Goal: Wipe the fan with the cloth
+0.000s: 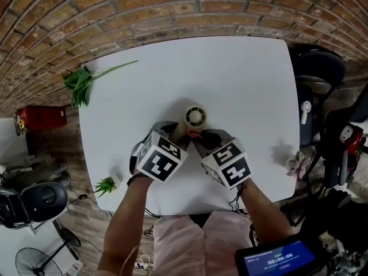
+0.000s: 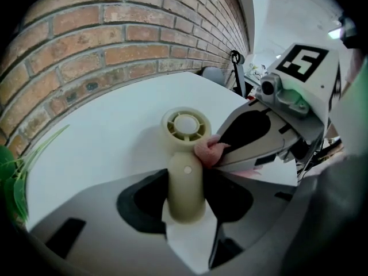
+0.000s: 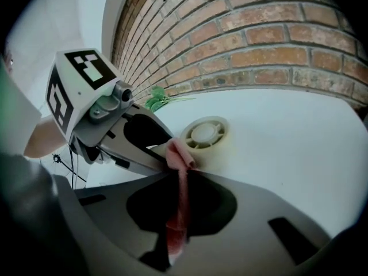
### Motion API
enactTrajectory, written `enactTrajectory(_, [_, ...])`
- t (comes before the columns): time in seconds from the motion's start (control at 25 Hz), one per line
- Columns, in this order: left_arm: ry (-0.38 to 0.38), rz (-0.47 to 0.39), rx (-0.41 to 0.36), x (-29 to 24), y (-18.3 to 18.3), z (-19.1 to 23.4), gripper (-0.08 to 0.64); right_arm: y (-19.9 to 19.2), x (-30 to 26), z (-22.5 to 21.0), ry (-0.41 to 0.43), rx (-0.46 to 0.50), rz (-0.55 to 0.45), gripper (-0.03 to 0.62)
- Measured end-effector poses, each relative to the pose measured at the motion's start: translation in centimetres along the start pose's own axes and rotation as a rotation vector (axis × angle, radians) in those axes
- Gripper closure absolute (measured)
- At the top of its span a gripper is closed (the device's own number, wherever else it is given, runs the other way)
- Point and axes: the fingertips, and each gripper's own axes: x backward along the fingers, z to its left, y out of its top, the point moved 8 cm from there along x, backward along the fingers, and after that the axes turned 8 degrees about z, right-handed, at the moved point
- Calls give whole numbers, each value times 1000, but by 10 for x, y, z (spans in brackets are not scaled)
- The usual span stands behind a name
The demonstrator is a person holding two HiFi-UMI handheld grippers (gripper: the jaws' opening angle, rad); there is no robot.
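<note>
A small cream hand fan (image 1: 195,118) lies at the middle of the white table (image 1: 241,79), its round head pointing toward the brick wall. My left gripper (image 1: 175,132) is shut on the fan's handle (image 2: 187,188), which sits between its two dark pads. My right gripper (image 1: 202,135) is shut on a pink cloth (image 3: 178,154) that hangs as a folded strip between its jaws. The bunched end of the cloth (image 2: 208,151) touches the right side of the fan's neck, just below the round grille (image 2: 186,126). In the right gripper view the fan head (image 3: 205,134) lies just beyond the cloth.
A green leafy sprig (image 1: 80,82) lies at the table's far left corner and a small plant (image 1: 105,184) at the near left edge. A pink flower (image 1: 298,165) sits by the right edge. Chairs (image 1: 319,68) stand to the right, a brick wall (image 1: 144,10) behind.
</note>
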Motion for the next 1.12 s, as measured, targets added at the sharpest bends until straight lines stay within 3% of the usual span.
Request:
enactTrajectory(0.48, [-3, -5, -4, 0, -1, -1, 364, -3, 4, -9, -29, -74, -13, 563])
enactTrajectory(1.12, [-18, -11, -56, -1, -12, -1, 364, -12, 10, -12, -32, -99, -6, 563])
